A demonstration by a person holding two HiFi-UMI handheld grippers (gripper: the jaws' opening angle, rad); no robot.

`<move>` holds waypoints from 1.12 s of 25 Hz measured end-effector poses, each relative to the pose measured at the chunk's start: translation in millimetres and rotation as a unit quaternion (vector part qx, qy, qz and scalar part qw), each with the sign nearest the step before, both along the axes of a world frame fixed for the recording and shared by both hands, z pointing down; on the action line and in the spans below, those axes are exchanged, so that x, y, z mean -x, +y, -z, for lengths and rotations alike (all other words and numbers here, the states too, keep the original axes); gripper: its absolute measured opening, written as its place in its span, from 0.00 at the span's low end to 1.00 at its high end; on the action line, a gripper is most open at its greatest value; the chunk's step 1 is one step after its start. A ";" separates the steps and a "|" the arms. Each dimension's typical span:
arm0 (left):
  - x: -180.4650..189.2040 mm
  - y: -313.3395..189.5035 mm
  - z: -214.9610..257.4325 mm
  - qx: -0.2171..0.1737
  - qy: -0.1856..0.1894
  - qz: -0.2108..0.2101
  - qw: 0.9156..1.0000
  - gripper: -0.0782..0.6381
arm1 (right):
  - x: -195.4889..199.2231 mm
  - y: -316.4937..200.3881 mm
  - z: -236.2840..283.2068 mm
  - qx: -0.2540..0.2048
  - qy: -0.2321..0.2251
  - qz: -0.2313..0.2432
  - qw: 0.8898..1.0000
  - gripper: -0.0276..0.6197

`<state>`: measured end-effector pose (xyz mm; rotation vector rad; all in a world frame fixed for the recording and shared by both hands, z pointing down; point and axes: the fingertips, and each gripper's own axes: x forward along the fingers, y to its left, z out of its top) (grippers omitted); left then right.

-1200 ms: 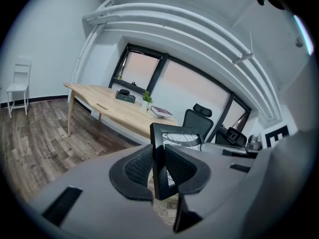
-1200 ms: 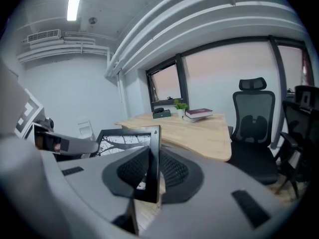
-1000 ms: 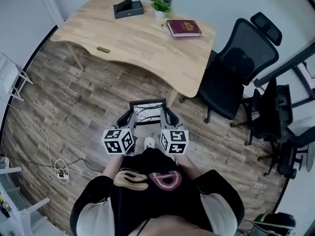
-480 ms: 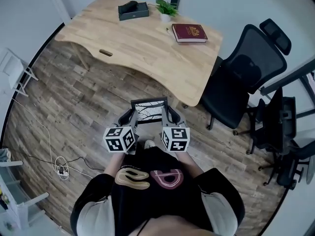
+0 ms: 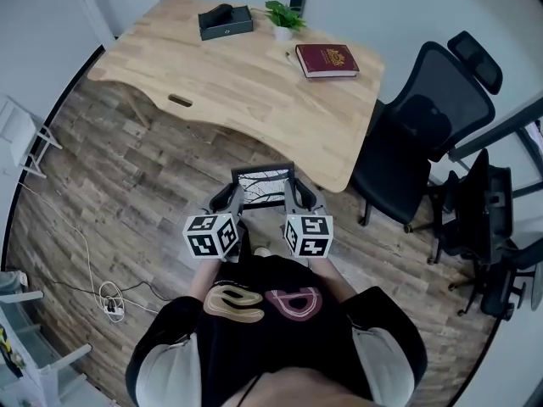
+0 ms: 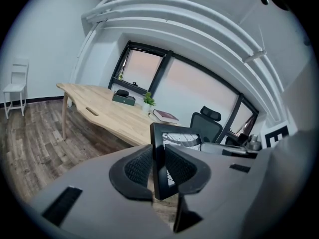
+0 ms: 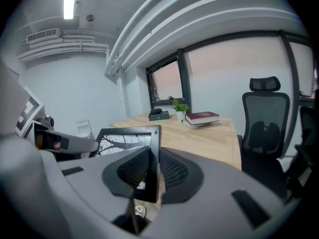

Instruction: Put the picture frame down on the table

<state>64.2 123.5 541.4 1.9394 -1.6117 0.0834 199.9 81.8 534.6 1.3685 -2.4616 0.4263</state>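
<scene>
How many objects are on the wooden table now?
3: a black box at the far edge, a potted plant right of it, a red book further right. The whole table shows; none seems hidden.

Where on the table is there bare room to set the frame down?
The broad near half of the table, from the slot across to the right corner in front of the red book, is bare. The left end is bare too. The far edge is crowded: black box, plant, then the book.
</scene>
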 end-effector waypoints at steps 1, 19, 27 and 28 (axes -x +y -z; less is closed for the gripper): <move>4.2 -6.3 -1.3 0.001 0.002 -0.002 1.000 0.23 | 3.9 -5.1 -0.7 0.001 0.002 -0.002 1.000 0.16; 100.4 -161.8 4.2 0.002 0.015 -0.064 0.998 0.23 | 96.7 -144.2 8.4 0.004 0.020 -0.059 0.998 0.16; 147.9 -204.3 -5.2 0.019 0.023 -0.091 0.995 0.23 | 143.3 -177.9 2.8 0.016 0.027 -0.081 0.996 0.16; 151.9 -208.7 -5.5 0.020 0.023 -0.097 0.995 0.23 | 147.2 -181.1 2.3 0.016 0.028 -0.087 0.996 0.16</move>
